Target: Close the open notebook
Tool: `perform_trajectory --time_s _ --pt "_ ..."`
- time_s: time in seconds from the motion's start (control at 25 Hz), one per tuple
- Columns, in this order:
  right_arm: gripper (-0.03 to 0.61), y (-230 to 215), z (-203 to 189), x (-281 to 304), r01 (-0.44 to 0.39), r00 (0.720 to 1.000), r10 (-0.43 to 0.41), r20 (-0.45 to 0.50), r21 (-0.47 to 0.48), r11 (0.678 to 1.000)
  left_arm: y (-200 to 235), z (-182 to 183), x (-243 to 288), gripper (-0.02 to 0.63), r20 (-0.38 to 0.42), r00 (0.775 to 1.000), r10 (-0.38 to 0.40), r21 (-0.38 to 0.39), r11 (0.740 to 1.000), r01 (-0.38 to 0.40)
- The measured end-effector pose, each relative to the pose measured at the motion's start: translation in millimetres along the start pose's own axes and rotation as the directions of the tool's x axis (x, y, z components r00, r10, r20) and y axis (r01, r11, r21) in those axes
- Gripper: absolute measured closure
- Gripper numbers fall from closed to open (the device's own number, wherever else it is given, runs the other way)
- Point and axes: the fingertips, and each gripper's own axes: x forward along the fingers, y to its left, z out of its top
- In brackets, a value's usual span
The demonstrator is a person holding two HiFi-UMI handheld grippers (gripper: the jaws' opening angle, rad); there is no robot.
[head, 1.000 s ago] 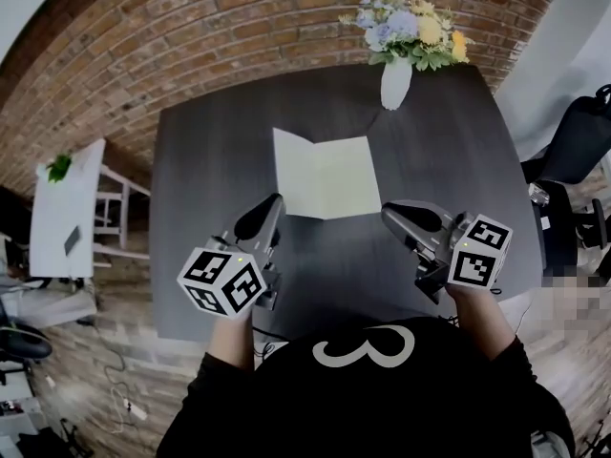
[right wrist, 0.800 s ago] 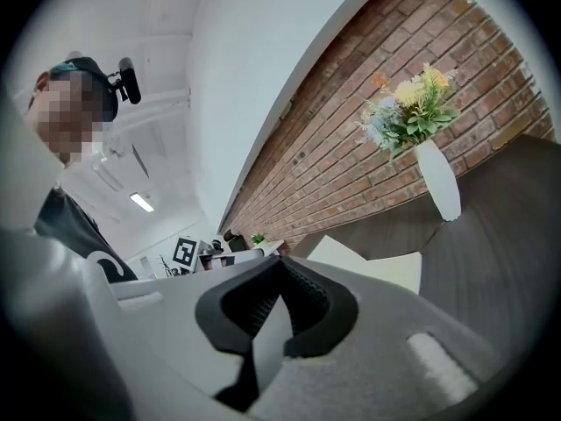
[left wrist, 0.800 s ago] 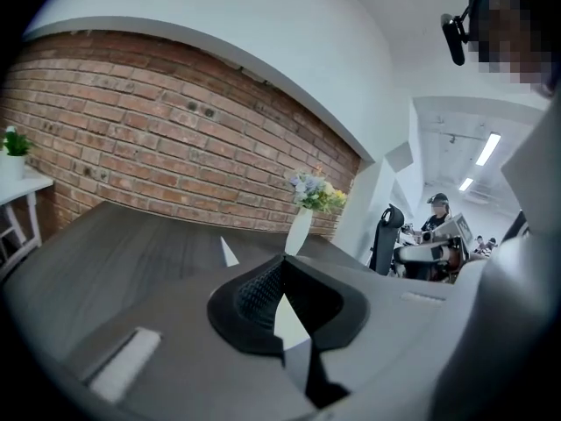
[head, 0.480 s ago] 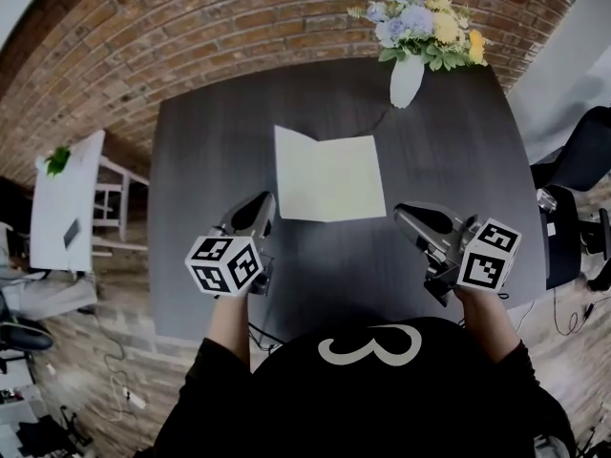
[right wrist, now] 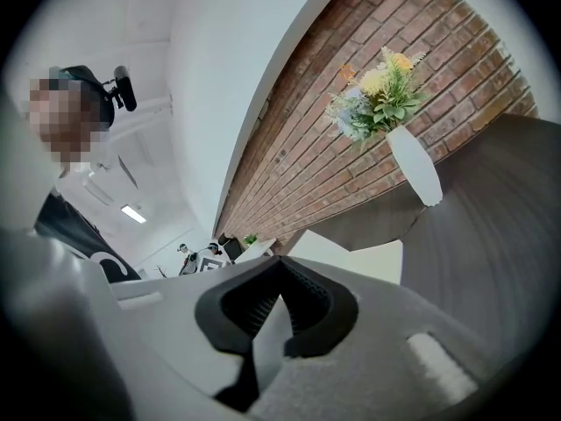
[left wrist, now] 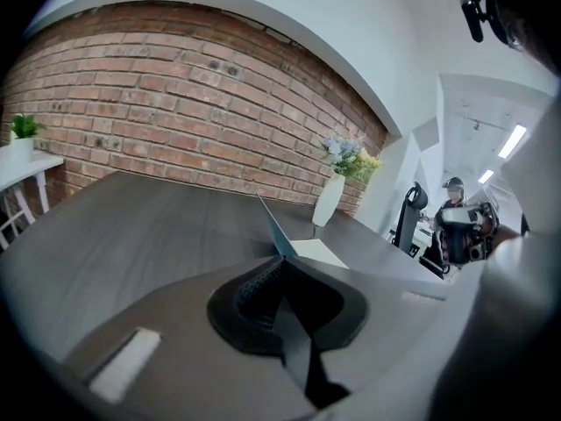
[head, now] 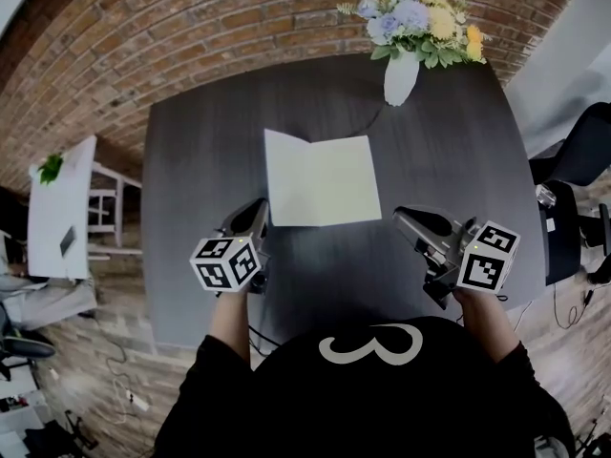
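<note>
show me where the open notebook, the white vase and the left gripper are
open notebook (head: 325, 181), head view, on the middle of its flat page
white vase (head: 401, 79), head view, on its body
left gripper (head: 256, 210), head view, at the tips of its jaws

A dark wood-grain table (head: 191, 208) fills the middle of the head view. At its far edge, toward the right, a white vase (head: 400, 77) stands upright. It holds a bunch of flowers (head: 415, 22) — blue, pale and yellow blooms with green leaves. A red brick wall (head: 191, 36) runs behind, on the far side. To the left, well apart from all this, stands a white side table (head: 59, 208). It has a small green plant (head: 50, 168) at its far end and a small dark item (head: 68, 241) nearer. A black office chair (head: 582, 146) sits at the right — only partly in view.
</note>
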Motion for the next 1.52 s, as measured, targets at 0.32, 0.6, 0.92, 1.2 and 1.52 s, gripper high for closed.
perform_trajectory --time_s 0.32,0.6,0.92,1.2,1.52 --pt "0.578 -11 -10 -2 0.006 1.000 -0.007 0.002 0.061 0.998 -24 5 13 0.598 0.014 0.998 -0.065 -0.024 0.998 0.065" --pt "0.578 -15 -14 -3 -0.002 1.000 0.001 0.008 0.082 0.997 -59 10 26 0.598 0.006 0.991 -0.131 0.010 0.991 0.131" --pt "0.578 -27 -24 -13 0.013 1.000 -0.017 0.027 0.133 0.991 -91 8 45 0.598 -0.033 0.982 -0.183 0.019 0.983 0.184" --pt "0.578 -37 -20 -22 0.024 0.999 -0.029 0.043 0.130 0.991 -105 -13 70 0.598 -0.108 0.977 -0.186 0.033 0.981 0.190" --pt "0.578 -47 -19 -22 0.041 0.998 -0.046 0.037 0.126 0.991 -113 -25 99 0.598 -0.145 0.969 -0.198 0.018 0.979 0.203"
